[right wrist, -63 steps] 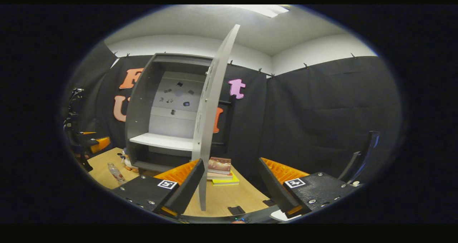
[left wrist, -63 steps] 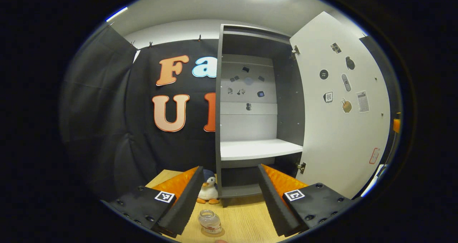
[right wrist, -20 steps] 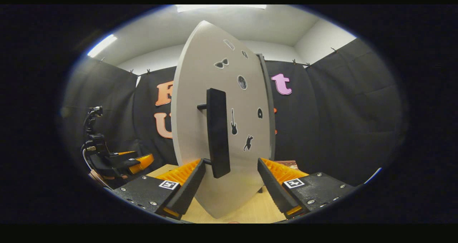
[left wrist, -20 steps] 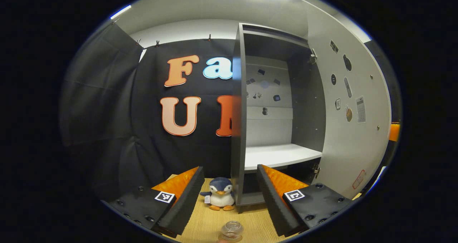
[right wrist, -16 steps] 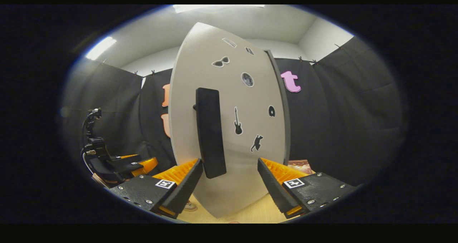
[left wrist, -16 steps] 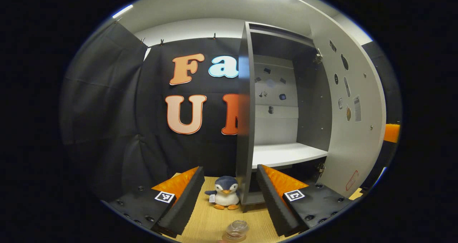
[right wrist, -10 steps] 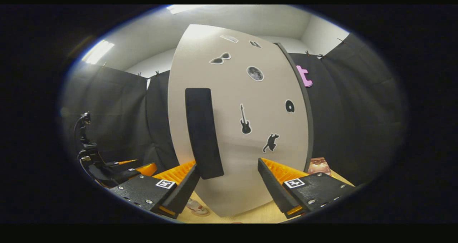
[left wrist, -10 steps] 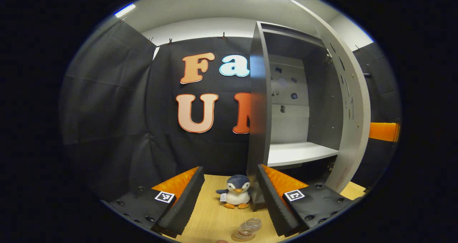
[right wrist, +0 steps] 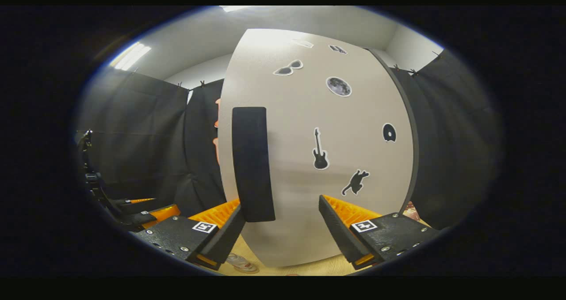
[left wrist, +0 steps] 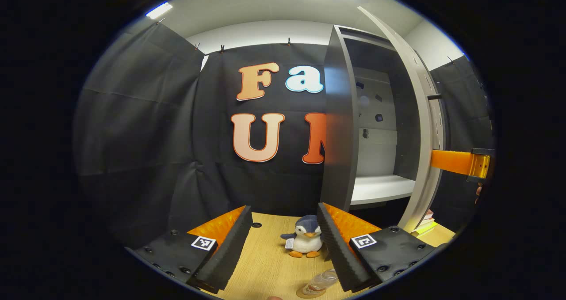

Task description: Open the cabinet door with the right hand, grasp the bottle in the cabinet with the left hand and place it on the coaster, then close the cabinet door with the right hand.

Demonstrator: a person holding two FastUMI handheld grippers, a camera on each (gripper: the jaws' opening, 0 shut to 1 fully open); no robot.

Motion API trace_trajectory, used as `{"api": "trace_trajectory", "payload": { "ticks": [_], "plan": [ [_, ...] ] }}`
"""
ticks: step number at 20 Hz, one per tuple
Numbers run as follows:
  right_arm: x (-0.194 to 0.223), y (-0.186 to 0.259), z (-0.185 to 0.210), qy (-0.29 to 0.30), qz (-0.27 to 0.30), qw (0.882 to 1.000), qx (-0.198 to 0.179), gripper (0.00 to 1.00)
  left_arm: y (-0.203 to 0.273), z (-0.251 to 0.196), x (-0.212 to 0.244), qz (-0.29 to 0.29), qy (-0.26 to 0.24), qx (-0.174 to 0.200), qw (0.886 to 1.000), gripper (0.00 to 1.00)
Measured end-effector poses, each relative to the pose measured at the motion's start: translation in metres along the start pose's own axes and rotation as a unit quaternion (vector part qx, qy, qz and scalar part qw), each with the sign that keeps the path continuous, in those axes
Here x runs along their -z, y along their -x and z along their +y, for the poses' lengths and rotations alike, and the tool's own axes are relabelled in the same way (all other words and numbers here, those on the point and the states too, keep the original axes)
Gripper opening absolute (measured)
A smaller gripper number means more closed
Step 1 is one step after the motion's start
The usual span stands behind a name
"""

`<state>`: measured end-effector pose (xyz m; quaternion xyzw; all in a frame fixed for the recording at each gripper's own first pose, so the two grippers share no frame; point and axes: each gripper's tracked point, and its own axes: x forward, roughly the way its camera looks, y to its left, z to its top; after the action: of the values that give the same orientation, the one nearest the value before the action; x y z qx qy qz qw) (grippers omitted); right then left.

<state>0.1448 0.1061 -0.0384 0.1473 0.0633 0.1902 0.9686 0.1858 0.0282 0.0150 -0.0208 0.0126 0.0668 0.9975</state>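
Note:
The grey cabinet (left wrist: 338, 127) stands on the wooden table with its door (left wrist: 425, 127) swung most of the way in, leaving a narrow gap over the white shelf (left wrist: 380, 187). In the right gripper view the door (right wrist: 327, 158) faces me at close range. My right gripper (right wrist: 281, 229) is open against its lower part, its left finger just under the black handle (right wrist: 252, 163). The clear bottle (left wrist: 320, 282) stands on the round coaster (left wrist: 307, 294) below my open left gripper (left wrist: 283, 247), which holds nothing. The bottle (right wrist: 239, 261) also shows by the door's bottom edge.
A plush penguin (left wrist: 305, 242) sits on the table (left wrist: 265, 264) by the cabinet's left foot, between my left fingers. Stacked books (left wrist: 426, 222) lie right of the cabinet. The left gripper (right wrist: 132, 211) shows at the far left of the right gripper view. Black cloth walls surround the table.
The door has swung further towards shut, pushed by my right gripper. My left gripper has drifted away to the left, so the cabinet and bottle sit more to the right in its view.

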Motion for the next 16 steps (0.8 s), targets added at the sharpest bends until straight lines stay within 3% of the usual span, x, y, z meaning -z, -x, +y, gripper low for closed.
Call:
{"api": "trace_trajectory", "payload": {
  "ticks": [12, 16],
  "plan": [
    [0.001, -0.021, 0.006, -0.044, -0.009, 0.999, 0.021, 0.95, -0.003, 0.006, 0.003, 0.005, 0.002, 0.003, 1.000, 0.95],
    [0.000, -0.028, 0.001, -0.022, -0.018, 0.998, 0.049, 0.95, -0.003, 0.000, 0.003, 0.006, 0.005, 0.012, 1.000, 0.95]
  ]
}}
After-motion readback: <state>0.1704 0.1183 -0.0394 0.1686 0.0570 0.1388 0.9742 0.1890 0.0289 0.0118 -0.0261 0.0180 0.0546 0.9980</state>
